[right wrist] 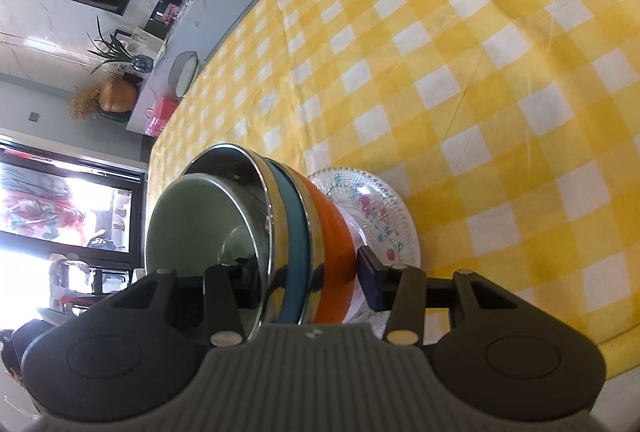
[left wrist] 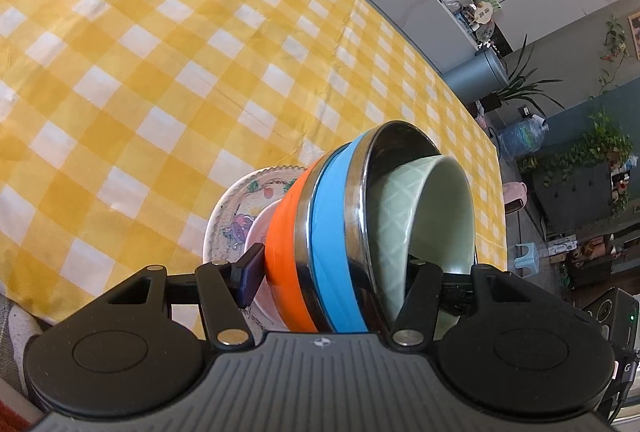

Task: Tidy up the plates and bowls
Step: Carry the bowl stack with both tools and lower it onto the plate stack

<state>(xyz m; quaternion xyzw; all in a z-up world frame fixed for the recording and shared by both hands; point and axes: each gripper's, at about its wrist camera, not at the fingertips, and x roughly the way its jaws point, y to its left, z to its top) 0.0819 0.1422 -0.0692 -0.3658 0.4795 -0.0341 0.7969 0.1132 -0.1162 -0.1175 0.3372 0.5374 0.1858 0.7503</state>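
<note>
- Both claws clamp one nested stack of bowls from opposite sides: left gripper (left wrist: 332,280) has one finger against the orange bowl (left wrist: 286,252) and the other inside the rim, and right gripper (right wrist: 310,274) grips the same way.
- Inside the orange bowl sits a steel bowl with a blue band (left wrist: 334,232), and inside that a pale green ceramic bowl (left wrist: 424,216).
- Under the stack, a pink dish (left wrist: 260,228) rests on a clear glass plate with floral print (right wrist: 376,208).
- Everything stands near the edge of the yellow checked tablecloth (left wrist: 160,72).
</note>
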